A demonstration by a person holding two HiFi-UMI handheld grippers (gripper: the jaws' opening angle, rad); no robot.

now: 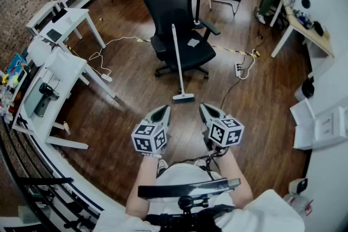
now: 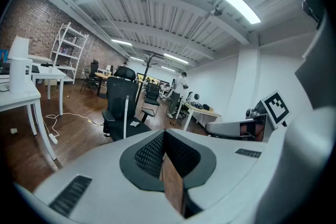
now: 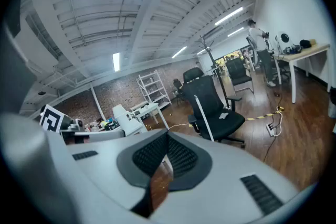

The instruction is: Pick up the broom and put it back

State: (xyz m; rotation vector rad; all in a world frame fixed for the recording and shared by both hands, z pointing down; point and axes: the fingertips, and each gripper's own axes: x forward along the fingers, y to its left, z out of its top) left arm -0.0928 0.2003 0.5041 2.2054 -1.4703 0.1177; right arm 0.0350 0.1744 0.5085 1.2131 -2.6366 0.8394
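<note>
Your left tongs [image 1: 161, 110] and right tongs [image 1: 205, 108] sit side by side, low in front of you, tilted slightly down and aimed toward the broom [image 1: 179, 60]. Both pairs are closed tight, pads pressed together, with nothing between them. The broom stands well apart from both tongs, ahead of them on the wooden floor [image 1: 130, 79]. Its head rests flat on the boards, and its white handle leans back against the front edge of the seat of the black office chair [image 1: 173, 8]. A white power strip [image 1: 238, 69] lies on the floor to the right of the chair's base. A white counter [image 1: 76, 18] stands along the floor's left edge, near the brick wall.
</note>
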